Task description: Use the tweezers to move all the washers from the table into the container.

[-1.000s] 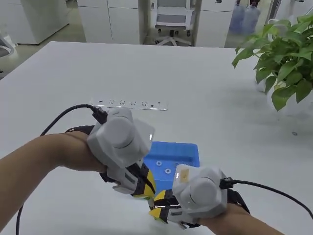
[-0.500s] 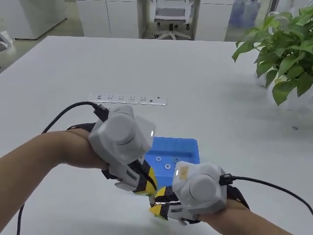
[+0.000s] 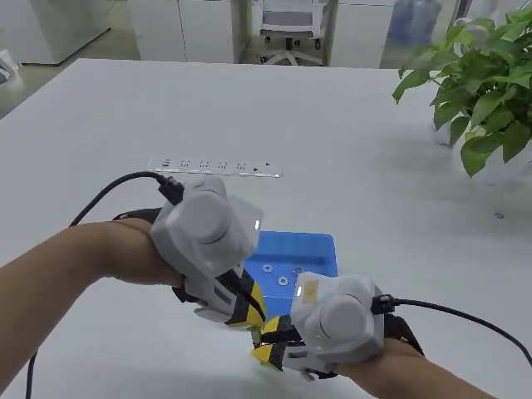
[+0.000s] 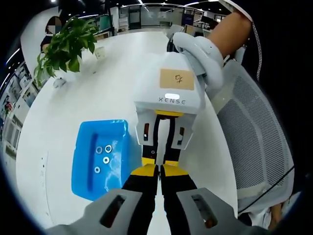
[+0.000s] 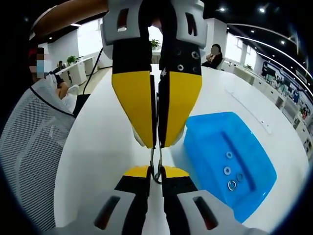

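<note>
Thin metal tweezers run between the two grippers, which meet tip to tip on the white table just in front of the blue container. My left gripper comes in from the left, its yellow jaws pressed close on the tweezers. My right gripper faces it from below, shut on the tweezers' other end. Several washers lie inside the container, also seen as small rings on its floor. The two grippers' bodies hide the tweezers in the head view.
A white power strip lies beyond the container. A leafy plant stands at the far right. An office chair sits past the table's far edge, and a mesh chair is beside the near edge.
The head view has tipped slightly. Both grippers stay tip to tip by the container, barely moved.
</note>
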`<action>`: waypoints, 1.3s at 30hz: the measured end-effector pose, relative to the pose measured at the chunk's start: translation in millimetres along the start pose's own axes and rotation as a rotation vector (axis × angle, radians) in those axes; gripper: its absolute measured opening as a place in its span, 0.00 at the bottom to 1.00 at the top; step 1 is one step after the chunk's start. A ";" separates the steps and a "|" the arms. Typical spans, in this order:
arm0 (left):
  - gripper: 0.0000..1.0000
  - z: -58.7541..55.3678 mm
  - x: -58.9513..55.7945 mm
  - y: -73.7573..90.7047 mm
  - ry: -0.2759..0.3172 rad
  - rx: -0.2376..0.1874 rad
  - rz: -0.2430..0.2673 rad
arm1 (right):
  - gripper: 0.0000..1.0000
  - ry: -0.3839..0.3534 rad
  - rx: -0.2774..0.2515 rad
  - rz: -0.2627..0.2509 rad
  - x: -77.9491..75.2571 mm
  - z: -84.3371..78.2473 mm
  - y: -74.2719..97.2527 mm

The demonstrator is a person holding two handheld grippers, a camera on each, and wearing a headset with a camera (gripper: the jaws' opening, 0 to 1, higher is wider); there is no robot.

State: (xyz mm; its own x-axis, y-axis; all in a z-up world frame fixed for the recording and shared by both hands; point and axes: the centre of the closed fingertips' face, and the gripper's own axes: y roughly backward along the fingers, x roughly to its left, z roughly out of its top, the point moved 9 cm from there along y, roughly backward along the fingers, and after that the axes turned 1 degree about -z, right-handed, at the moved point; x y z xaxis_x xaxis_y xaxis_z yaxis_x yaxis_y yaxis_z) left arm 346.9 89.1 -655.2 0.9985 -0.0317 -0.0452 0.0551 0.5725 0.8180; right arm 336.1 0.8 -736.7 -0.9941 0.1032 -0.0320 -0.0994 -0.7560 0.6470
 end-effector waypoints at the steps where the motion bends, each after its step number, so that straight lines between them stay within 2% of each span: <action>1: 0.06 -0.3 0.0 0.0 0.000 -0.001 0.000 | 0.10 -0.005 -0.001 0.000 -0.1 -0.3 -0.2; 19: 0.06 3.8 -1.4 3.0 -0.008 0.000 -0.005 | 0.10 -0.001 0.003 0.002 0.2 2.3 3.9; 32: 0.06 11.8 -4.1 17.1 -0.014 -0.017 0.001 | 0.10 -0.009 -0.016 -0.002 2.5 13.0 15.4; 39: 0.06 17.0 -4.1 25.8 -0.029 -0.012 0.004 | 0.10 -0.003 -0.021 -0.006 1.5 20.2 22.7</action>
State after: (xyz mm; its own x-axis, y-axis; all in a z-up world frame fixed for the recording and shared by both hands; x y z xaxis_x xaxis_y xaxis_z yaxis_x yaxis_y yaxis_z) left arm 344.1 90.1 -624.2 0.9983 -0.0525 -0.0252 0.0511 0.5824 0.8113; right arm 333.2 -3.2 -706.7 -0.9933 0.1102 -0.0335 -0.1066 -0.7684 0.6310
